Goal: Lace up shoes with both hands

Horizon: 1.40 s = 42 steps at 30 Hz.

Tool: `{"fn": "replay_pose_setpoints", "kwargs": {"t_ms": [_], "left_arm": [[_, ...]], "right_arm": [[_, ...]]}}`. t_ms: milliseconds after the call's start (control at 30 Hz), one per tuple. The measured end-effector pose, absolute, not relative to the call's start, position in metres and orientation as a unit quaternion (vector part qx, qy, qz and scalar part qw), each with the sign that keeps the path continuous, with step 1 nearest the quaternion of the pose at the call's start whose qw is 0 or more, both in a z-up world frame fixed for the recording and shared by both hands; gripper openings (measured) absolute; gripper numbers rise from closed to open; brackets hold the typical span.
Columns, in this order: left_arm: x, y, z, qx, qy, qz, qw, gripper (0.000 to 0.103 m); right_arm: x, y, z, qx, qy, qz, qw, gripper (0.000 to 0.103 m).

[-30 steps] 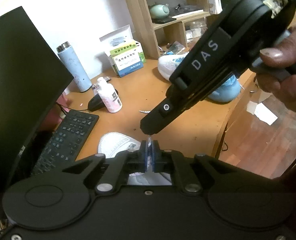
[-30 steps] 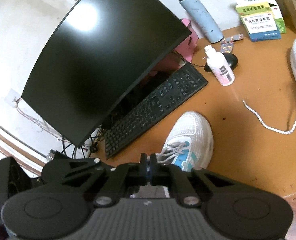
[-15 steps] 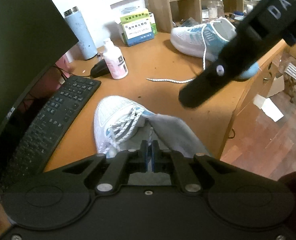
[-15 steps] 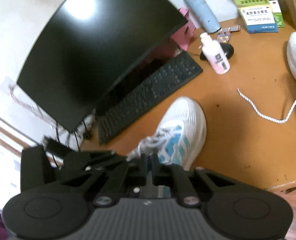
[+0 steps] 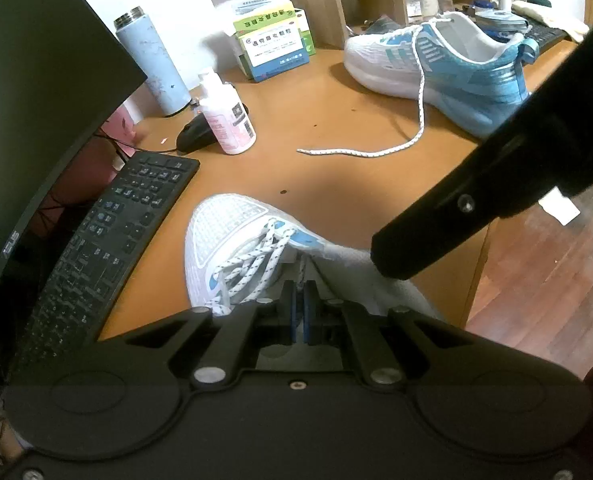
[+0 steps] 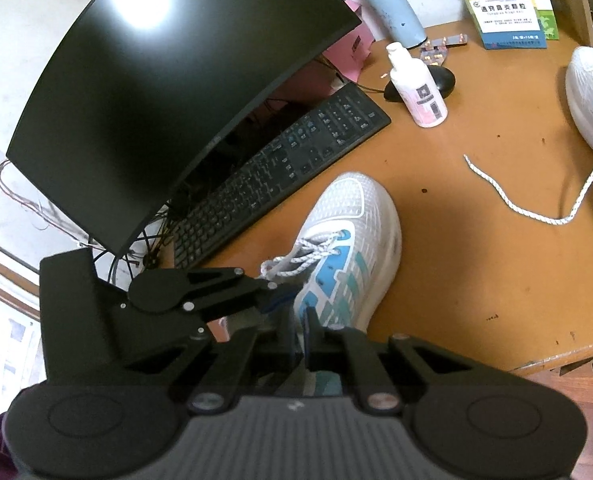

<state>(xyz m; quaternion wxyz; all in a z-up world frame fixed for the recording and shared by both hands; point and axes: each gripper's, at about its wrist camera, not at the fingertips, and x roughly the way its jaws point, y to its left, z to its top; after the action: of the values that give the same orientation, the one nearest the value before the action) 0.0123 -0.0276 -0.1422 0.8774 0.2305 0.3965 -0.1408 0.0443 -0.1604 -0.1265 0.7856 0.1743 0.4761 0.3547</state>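
Note:
A white and blue shoe (image 5: 224, 232) (image 6: 356, 216) lies toe away from me at the front of the wooden desk (image 5: 336, 184), its speckled white lace (image 5: 256, 256) (image 6: 308, 248) crossed over the eyelets. My left gripper (image 5: 298, 308) (image 6: 270, 286) is shut on a strand of that lace just above the shoe's throat. The right gripper (image 6: 302, 324) (image 5: 388, 264) is shut, its tip down at the shoe's grey opening; whether it pinches anything is hidden. A second shoe (image 5: 456, 68) (image 6: 592, 92) lies at the back right, one loose lace (image 5: 376, 153) (image 6: 536, 216) trailing over the desk.
A dark curved monitor (image 6: 176, 80) and black keyboard (image 5: 108, 232) fill the left. A white bottle (image 5: 226, 116), mouse (image 5: 192, 136), blue flask (image 5: 152, 64) and medicine boxes (image 5: 276, 40) stand behind. The desk edge (image 5: 476, 264) drops to wooden floor on the right.
My left gripper has sunk towards the near shoe with the lace in it and now shows in the right wrist view. The right gripper has dropped from above it to the shoe's opening.

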Motion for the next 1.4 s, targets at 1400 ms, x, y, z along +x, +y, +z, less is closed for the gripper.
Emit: {"fn": "replay_pose_setpoints", "kwargs": {"t_ms": [1400], "left_arm": [[0.009, -0.023, -0.136, 0.22, 0.393, -0.158, 0.879, 0.001]], "right_arm": [[0.046, -0.079, -0.115, -0.13, 0.453, 0.341, 0.813, 0.03]]}}
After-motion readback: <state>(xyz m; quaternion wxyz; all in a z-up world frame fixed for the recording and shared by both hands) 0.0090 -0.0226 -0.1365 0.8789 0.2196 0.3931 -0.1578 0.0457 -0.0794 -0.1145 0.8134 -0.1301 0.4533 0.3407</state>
